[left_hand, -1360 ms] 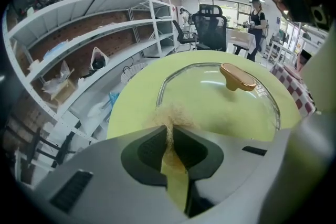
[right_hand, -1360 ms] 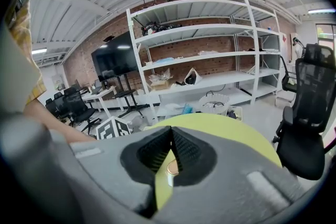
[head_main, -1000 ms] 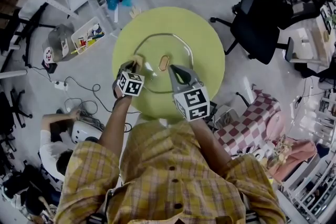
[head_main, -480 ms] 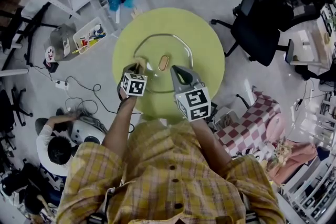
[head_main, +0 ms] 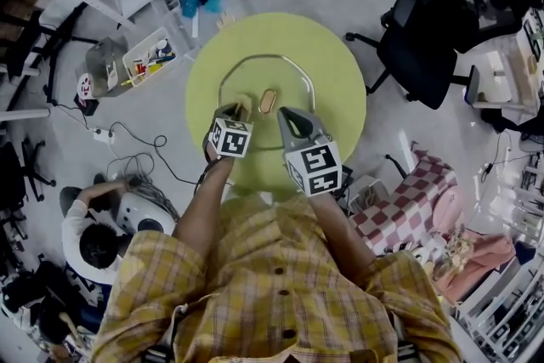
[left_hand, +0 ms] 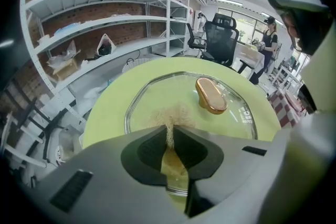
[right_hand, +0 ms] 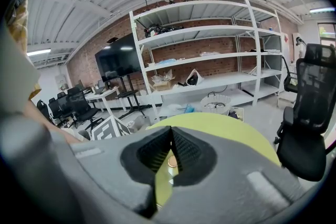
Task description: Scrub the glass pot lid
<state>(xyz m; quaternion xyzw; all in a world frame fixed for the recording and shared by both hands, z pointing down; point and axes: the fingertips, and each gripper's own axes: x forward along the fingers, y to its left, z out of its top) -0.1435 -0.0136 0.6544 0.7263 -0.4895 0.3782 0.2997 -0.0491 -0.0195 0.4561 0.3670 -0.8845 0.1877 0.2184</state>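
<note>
The left gripper [left_hand: 169, 132] has its jaws pinched shut on a tan, fuzzy scrubber [left_hand: 171, 115], whose frayed edge spreads out just ahead of the fingertips and rests on the glass pot lid [left_hand: 152, 96]. The lid lies flat on the round yellow-green table [left_hand: 107, 107] directly in front of both grippers, and its bronze oval knob [left_hand: 211, 95] stands ahead of the left gripper's tips and a little to their right. The right gripper [head_main: 290, 116] sits just beside the left one, over the lid's near right edge, with its jaws closed together and nothing held between them; through the narrow slit below their tips its own view shows the knob and a strip of table. Whether its tips touch the glass cannot be told. A black office chair [head_main: 425, 38] stands well beyond the right gripper, off to its right.
</note>
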